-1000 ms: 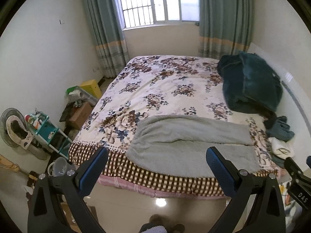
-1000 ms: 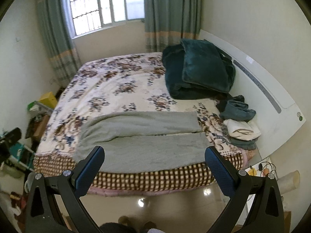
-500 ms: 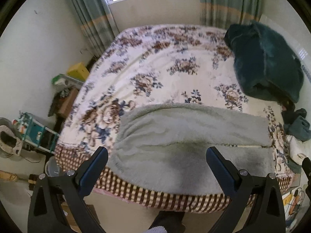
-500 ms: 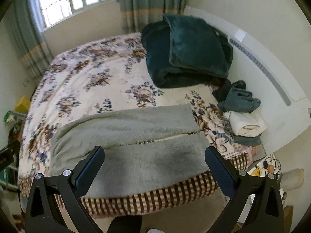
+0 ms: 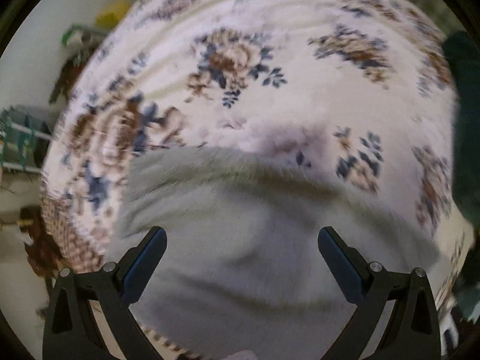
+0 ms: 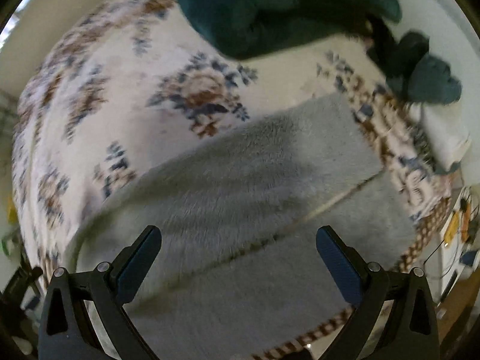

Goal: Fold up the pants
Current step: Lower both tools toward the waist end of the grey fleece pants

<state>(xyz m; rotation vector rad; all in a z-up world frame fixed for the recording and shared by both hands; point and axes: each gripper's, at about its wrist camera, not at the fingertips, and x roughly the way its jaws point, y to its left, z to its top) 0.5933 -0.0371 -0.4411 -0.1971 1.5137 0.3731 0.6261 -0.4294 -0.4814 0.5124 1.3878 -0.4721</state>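
From the left wrist view, the left hand-held gripper [image 5: 241,249] hangs low over the bed [image 5: 300,96], with its two fingers wide apart and nothing between them. Under it lie the grey fleece pants [image 5: 240,240], spread on the near part of the flowered bedcover, close to the edge of the bed. The far border of the pants makes a raised, rounded fold across the view. The left end of the pants lies near the checked border of the cover. At the right edge a dark green blanket [image 5: 465,120] is partly seen. At the left, beside the bed, stand a green rack [image 5: 18,141] and a yellow box [image 5: 115,15]. The picture is blurred.

From the right wrist view, the right hand-held gripper [image 6: 238,250] is also spread wide and holds nothing. It is just above the pants [image 6: 270,210], which lie flat, the two legs side by side with a thin line between them. The ends of the legs point to the right, toward the headboard side. Behind the pants the dark green blanket [image 6: 270,6] is piled on the bed [image 6: 120,69]. At the right, near the leg ends, lie a dark blue cloth [image 6: 432,81] and a white cloth [image 6: 444,135].
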